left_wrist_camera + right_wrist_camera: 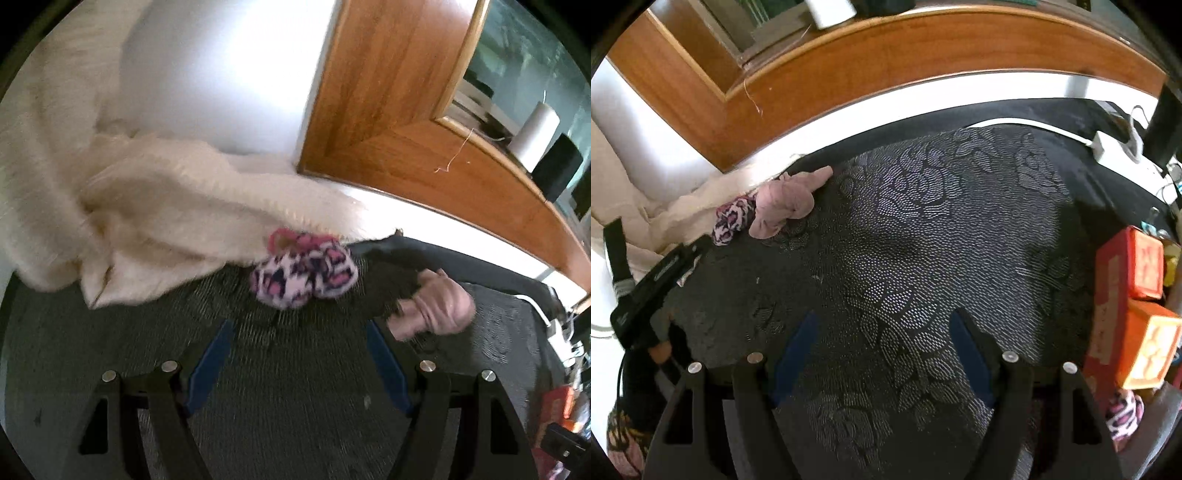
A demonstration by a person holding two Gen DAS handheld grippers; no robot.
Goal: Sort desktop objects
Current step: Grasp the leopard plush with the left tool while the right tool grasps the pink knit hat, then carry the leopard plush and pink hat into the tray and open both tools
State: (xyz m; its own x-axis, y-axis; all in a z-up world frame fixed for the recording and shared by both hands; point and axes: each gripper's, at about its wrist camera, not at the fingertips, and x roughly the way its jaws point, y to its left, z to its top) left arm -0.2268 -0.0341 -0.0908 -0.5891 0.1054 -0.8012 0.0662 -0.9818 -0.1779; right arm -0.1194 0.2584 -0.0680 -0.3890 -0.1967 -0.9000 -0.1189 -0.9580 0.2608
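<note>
Jaws of your left gripper (299, 354) and right gripper (882, 354) stand apart, empty, over bare dark cloth (923, 240). Ahead, the patterned socks (304, 275) touch the cream blanket (147, 221); you risk snagging it. Pink bundle (432, 306) lies just beside. Far table edge and wooden frame (406, 110) limit overreach.

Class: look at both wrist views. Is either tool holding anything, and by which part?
Nothing is held. The left tool and the right tool both stand open over the dark cloth.
</note>
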